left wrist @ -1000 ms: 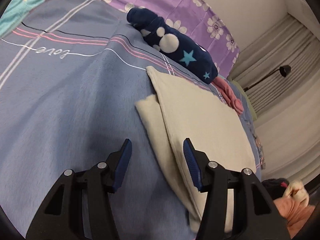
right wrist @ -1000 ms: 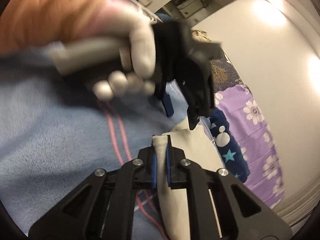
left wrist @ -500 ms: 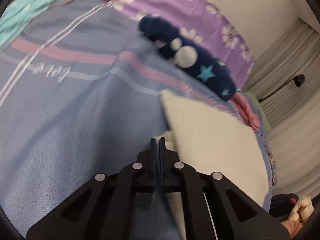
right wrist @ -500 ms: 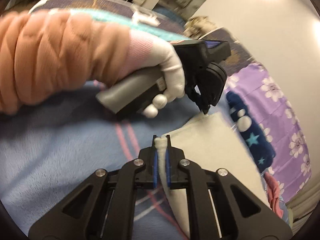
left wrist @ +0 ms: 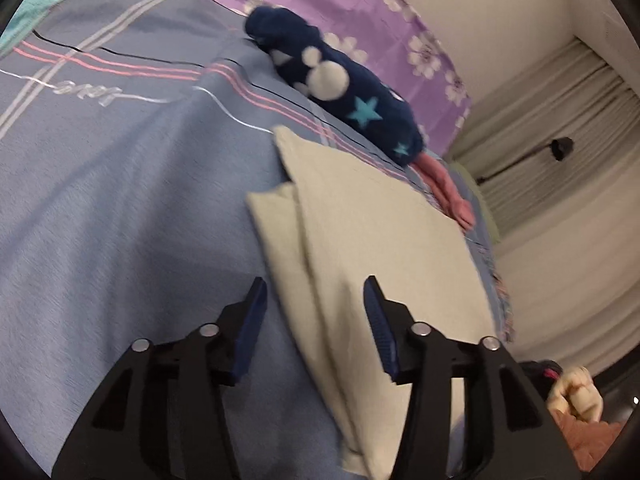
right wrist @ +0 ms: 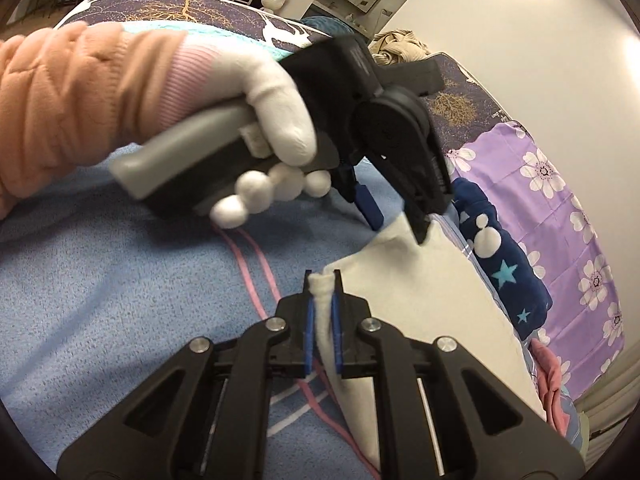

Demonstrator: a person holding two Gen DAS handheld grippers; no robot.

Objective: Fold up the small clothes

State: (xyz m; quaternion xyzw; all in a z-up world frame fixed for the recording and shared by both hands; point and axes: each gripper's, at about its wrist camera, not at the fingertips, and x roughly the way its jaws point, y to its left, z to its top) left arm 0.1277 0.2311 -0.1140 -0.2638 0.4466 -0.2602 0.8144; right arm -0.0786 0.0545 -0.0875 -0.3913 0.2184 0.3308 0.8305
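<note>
Nearest us, our right gripper [right wrist: 322, 278] is pinched on a bunched fold of the cream cloth [right wrist: 432, 304], its blue pads pressed against the fabric on both sides. Our left gripper [left wrist: 314, 292] has its jaws opening, the pads spread well apart – the cloth's [left wrist: 360, 240] near edge lies in the gap between them, and neither pad presses on it in the left wrist view.

The cloth lies folded on the blue blanket [left wrist: 120, 208], one layer over another, with the lower layer peeking out on the left side. From the right wrist view we see the left gripper [right wrist: 394, 220] from outside, held in a white-gloved hand [right wrist: 276, 92] with a peach sleeve [right wrist: 68, 92] behind it; its tips sit right at the cloth's far corner (whether they touch it we cannot tell).

Beyond the cloth, a navy garment [left wrist: 340, 88] with white dots and teal stars lies along the blanket's far edge – a pink piece [left wrist: 444, 188] just past its end. Farther still are a purple flowered sheet [left wrist: 360, 12], the wall, and pale curtains [left wrist: 560, 200].
</note>
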